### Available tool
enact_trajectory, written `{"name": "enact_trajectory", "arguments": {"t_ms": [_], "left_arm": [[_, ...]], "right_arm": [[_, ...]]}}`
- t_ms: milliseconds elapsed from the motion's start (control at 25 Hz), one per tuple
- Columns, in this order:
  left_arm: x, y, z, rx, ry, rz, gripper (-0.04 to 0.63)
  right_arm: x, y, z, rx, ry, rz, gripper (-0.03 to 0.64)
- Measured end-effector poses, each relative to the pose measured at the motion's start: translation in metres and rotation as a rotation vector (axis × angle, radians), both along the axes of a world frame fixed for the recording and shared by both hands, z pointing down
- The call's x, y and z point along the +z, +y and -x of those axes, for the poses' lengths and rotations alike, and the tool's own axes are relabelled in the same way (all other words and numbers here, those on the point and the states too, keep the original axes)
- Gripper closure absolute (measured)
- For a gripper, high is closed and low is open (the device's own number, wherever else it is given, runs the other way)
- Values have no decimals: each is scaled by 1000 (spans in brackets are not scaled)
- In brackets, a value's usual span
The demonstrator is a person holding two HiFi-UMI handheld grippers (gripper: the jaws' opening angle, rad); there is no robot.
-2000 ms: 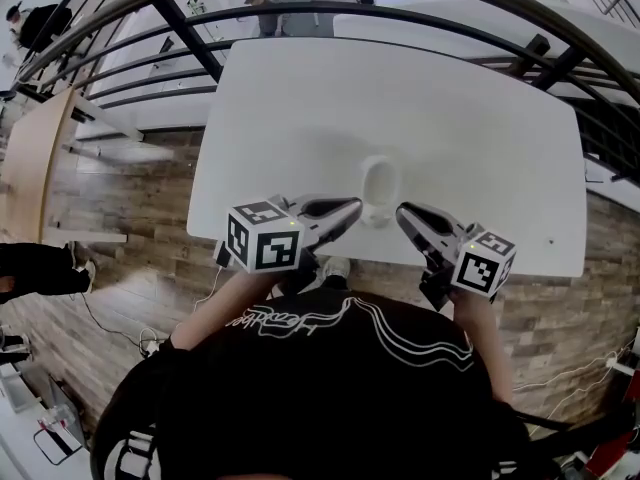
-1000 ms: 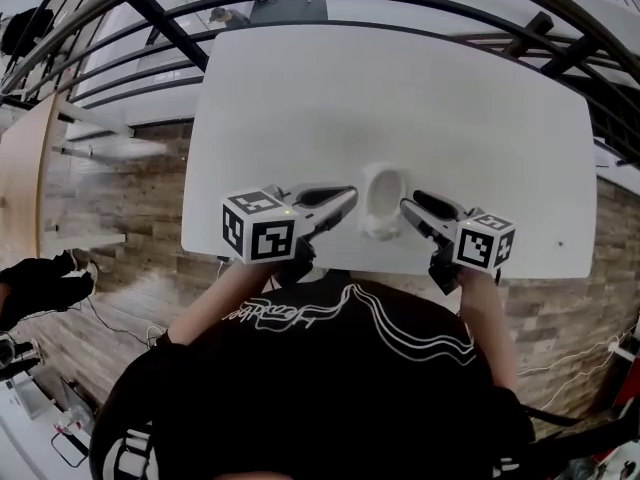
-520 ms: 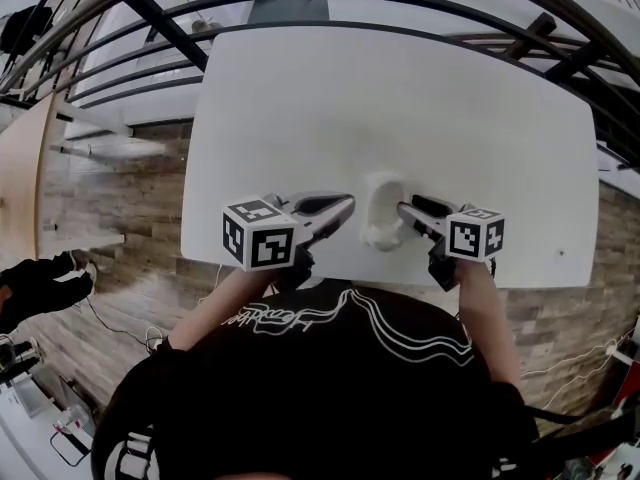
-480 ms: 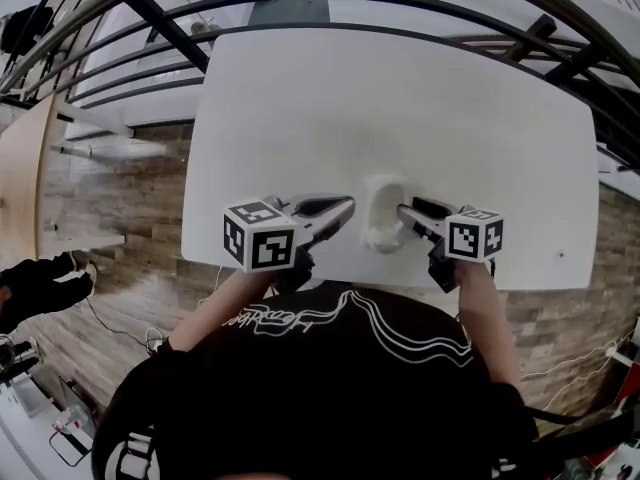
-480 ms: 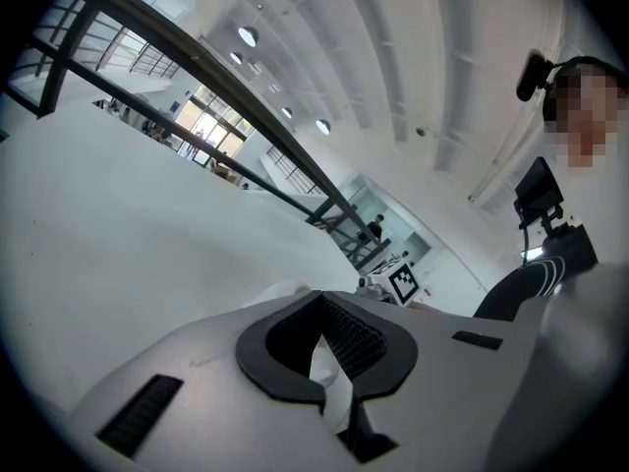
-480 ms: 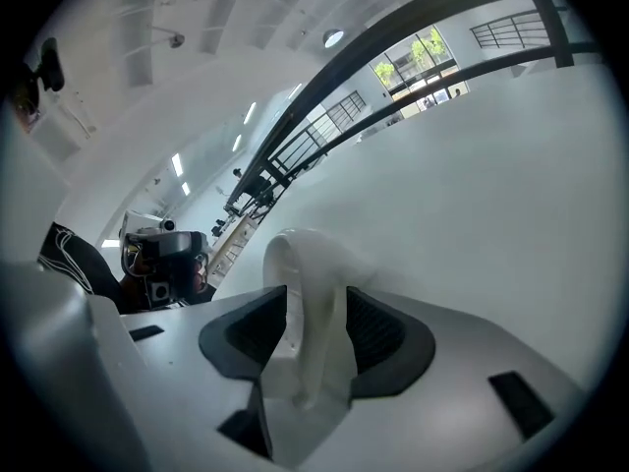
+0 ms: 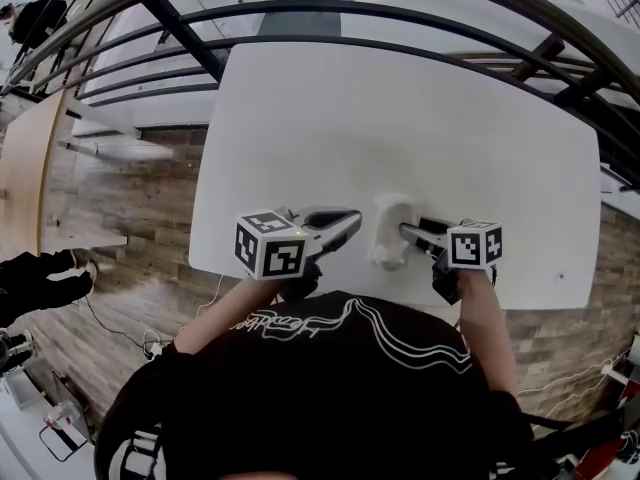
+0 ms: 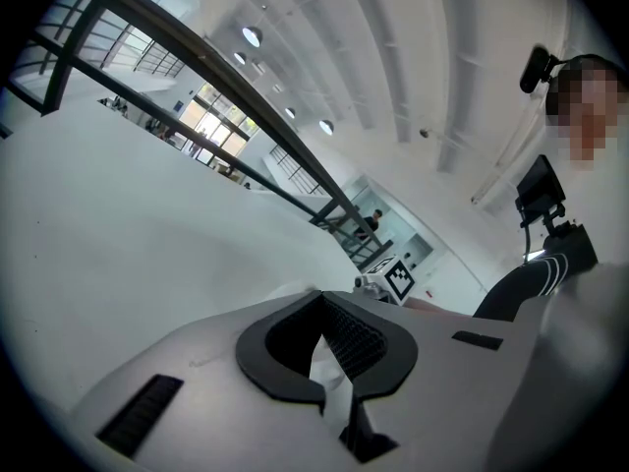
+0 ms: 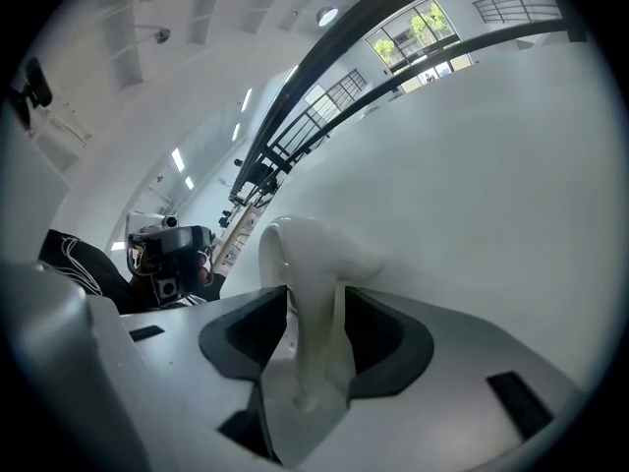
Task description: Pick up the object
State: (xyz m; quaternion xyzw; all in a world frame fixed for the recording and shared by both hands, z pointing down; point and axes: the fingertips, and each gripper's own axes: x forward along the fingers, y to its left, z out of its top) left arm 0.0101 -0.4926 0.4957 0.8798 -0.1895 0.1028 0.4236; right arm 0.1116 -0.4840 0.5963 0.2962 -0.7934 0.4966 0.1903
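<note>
Two claws reach out from the person's black-shirted chest, forearms bare and angled inward over the near edge of a white counter (image 7: 400, 108). The left claw (image 7: 345, 224) lies low and roughly level, pointing right and slightly far, its marker cube on the near left end. In the left gripper view its dark ribbed pads (image 8: 356, 334) meet at their tips with only a thin sliver of counter showing behind them; this claw (image 8: 319, 308) is closed and holds nothing.

The right claw (image 7: 405, 232) points left toward it, wrist bent, marker cube facing up. Between the two stands a white cup (image 7: 392, 218), near the counter's near edge, close to its middle. The right gripper view shows the cup's glossy wall (image 9: 305, 254) pinched between the two dark pads of that claw (image 9: 313, 327), one pad inside the rim and one outside, closed firmly on it. The left claw's tips sit just beside the cup on its left, apart from it.

Past the cup, the counter runs white toward its far edge. To its left lies a wood-plank floor (image 7: 130, 198). Beyond the far edge curve dark metal railing bars (image 7: 300, 13), with more white counters (image 7: 130, 78) past them.
</note>
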Motion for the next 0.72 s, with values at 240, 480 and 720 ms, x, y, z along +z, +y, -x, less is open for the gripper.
{"name": "enact_trajectory", "arguments": {"t_ms": [240,480,720], "left_arm": [[0,4,0,6,-5,0,588],[-3,6,1,9,-12,-1,588],[-3,7,0,5,-21,0,588]], "right_arm": [[-4,1,7,5,-59,44,471],[-7,2,8,6,-79,46,476],[-8,1,7,19,-68,37,479]]}}
